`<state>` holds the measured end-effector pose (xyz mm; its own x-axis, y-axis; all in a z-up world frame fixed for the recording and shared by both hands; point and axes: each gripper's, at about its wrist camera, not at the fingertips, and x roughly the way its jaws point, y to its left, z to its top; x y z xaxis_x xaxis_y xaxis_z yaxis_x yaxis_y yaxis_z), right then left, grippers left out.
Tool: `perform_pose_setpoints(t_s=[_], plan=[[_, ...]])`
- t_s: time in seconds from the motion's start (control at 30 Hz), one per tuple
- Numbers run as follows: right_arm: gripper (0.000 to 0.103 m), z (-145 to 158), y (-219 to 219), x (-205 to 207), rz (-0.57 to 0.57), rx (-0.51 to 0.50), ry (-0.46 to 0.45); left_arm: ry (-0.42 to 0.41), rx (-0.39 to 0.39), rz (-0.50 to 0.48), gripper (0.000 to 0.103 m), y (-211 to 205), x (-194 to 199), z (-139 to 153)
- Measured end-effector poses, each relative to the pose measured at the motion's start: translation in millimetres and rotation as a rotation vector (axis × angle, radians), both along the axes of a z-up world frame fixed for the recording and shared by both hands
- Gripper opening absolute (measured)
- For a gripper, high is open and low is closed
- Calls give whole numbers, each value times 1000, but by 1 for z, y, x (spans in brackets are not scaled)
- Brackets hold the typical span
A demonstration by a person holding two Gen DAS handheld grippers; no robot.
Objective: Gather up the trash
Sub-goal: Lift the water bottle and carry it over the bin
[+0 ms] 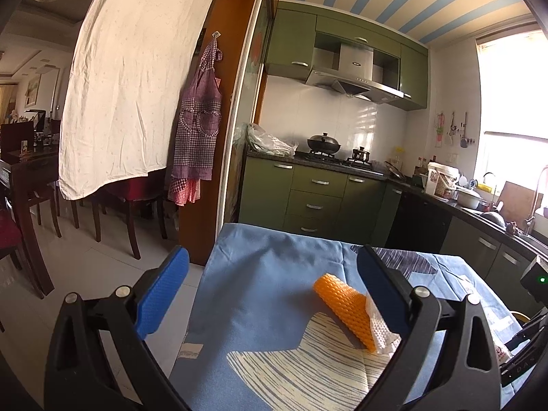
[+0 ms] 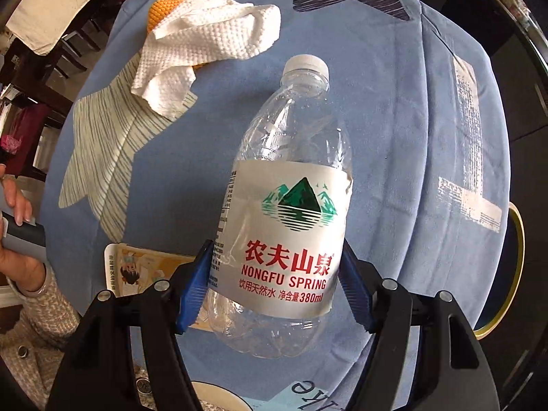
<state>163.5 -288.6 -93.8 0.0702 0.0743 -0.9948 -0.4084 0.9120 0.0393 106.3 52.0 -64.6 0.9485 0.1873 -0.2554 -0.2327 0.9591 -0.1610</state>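
Right gripper (image 2: 274,287) points down, jaws clamped on the labelled middle of 1 clear empty plastic water bottle (image 2: 284,212), lifted over the blue cloth-covered table (image 2: 394,120). Left gripper (image 1: 270,294) gapes wide, empty. Beyond the right jaws: crumpled white paper towel (image 2: 205,44), orange foam mesh sleeve (image 1: 342,304), both uncollected. Progress: early.

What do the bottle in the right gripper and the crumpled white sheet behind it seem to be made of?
Bottle: clear thin plastic, glossy, see-through, with moulded ridges and a white cap. White sheet: likely paper towel, matte, with a dimpled embossed surface and soft creases.
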Motion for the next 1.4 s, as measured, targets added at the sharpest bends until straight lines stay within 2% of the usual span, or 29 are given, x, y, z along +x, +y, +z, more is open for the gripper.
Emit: perform_pose_setpoints(t_s=[0.13,0.23,0.33,0.47,0.57,0.67,0.77,0.97,1.2,1.4], plan=[[68,-2,-4,6,10,-47,-5,1,1,-3,94,-1,1,-1],[67,0,-4,2,50,-124,-30,6,4,-11,94,-1,2,-2],[67,5,-1,-11,129,-302,-156,4,10,-12,94,-2,3,-2],[66,10,-3,-35,180,-383,-227,6,9,-13,94,-3,3,-2],[66,13,-7,-40,151,-334,-210,7,11,-14,94,-4,3,-2],[66,20,-21,-37,70,-183,-158,3,18,-10,94,-5,2,-2],[66,23,-22,-33,8,-79,-132,5,23,-12,94,-7,3,-2],[66,43,-50,-33,-82,62,-107,9,36,-11,94,-9,4,-3],[66,67,-99,-30,-183,122,-157,8,42,-12,94,-10,4,-3],[66,89,-195,-21,-389,116,-237,10,53,-22,94,-11,6,-2]])
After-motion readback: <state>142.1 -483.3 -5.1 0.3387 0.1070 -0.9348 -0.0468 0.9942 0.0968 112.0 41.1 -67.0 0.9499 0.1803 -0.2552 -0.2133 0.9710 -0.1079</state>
